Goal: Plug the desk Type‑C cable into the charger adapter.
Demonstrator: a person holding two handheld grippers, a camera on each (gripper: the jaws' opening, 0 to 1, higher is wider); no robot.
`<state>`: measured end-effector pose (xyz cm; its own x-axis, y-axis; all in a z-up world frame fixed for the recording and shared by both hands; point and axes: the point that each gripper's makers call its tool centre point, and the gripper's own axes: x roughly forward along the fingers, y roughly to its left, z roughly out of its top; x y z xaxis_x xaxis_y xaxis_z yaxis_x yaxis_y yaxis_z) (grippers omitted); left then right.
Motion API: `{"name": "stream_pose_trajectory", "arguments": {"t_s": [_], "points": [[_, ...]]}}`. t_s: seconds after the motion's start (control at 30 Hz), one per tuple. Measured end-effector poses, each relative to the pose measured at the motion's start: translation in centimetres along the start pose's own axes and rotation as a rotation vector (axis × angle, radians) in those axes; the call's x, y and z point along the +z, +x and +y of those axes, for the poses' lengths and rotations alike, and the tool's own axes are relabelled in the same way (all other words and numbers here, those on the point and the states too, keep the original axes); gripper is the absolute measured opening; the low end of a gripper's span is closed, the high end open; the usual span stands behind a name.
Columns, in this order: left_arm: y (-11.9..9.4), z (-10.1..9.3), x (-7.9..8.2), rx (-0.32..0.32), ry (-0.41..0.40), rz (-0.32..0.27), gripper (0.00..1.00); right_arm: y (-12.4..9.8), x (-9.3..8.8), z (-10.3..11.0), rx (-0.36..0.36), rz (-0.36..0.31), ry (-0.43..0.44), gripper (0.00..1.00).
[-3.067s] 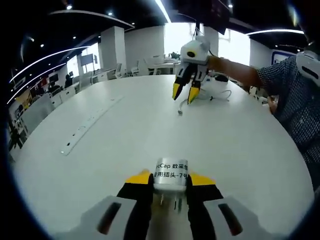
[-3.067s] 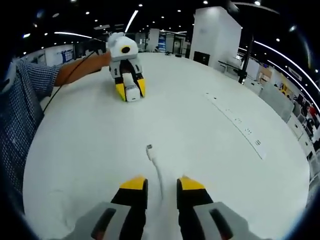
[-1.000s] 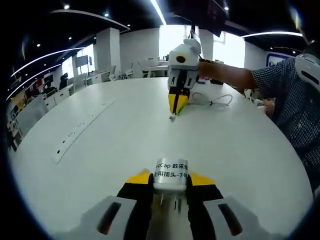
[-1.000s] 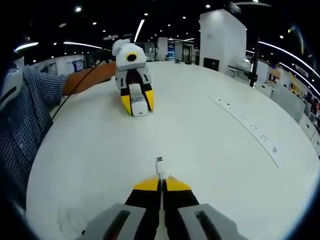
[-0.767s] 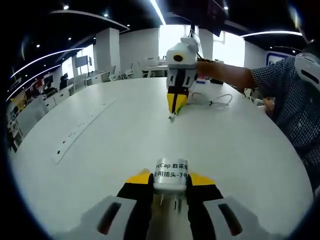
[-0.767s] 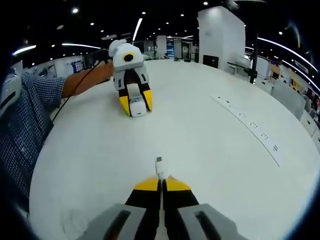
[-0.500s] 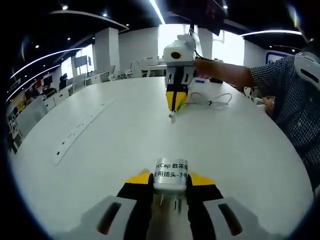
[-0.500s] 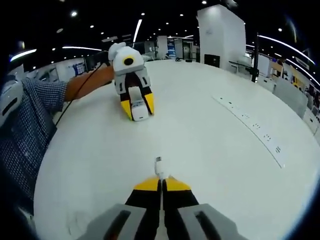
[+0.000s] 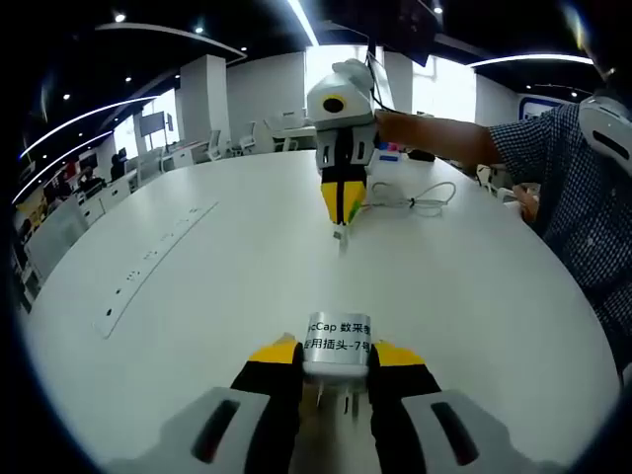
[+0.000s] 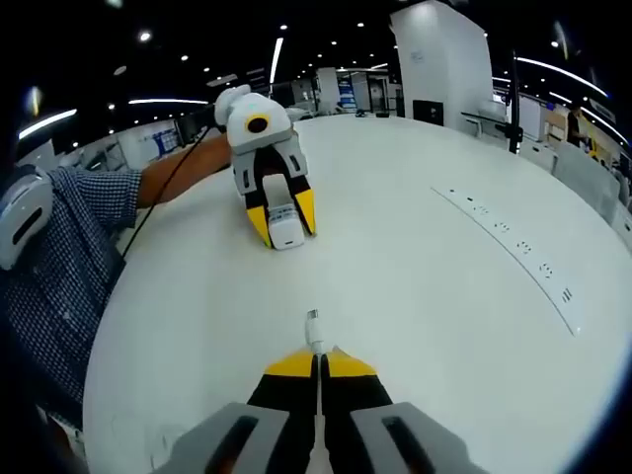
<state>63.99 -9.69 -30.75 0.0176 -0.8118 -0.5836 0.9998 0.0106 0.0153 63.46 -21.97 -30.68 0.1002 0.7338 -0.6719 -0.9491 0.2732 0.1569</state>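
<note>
While my left gripper (image 9: 334,357) clamps the charger adapter (image 9: 337,348), my right gripper (image 10: 318,361) pinches the Type-C plug (image 10: 313,329) — pointing straight toward the adapter, well apart.

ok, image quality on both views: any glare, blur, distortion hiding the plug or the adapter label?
Left gripper view: adapter label sharp, windows behind blown out, table edge bowed by fisheye. Right gripper view: Type-C plug crisp against the white tabletop, ceiling dark with streaked lights; no motion blur in either.
</note>
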Motion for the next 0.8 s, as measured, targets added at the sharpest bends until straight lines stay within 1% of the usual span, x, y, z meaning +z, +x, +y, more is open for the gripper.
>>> {"name": "stream_pose_trajectory", "arguments": {"t_s": [0.17, 0.3, 0.6, 0.8], "points": [[0.3, -0.1, 0.2, -0.005, 0.004, 0.000, 0.26, 0.3, 0.5, 0.2, 0.029, 0.004, 0.012, 0.03], [0.5, -0.1, 0.3, -0.008, 0.009, -0.001, 0.26, 1.0, 0.7, 0.7, 0.064, 0.031, 0.028, 0.03], [0.9, -0.5, 0.6, -0.017, 0.019, 0.008, 0.26, 2.6, 1.3, 1.3, 0.101, 0.066, 0.042, 0.03], [1.2, -0.8, 0.8, -0.024, 0.024, 0.005, 0.26, 3.4, 1.6, 1.9, 0.124, 0.084, 0.053, 0.03]]}}
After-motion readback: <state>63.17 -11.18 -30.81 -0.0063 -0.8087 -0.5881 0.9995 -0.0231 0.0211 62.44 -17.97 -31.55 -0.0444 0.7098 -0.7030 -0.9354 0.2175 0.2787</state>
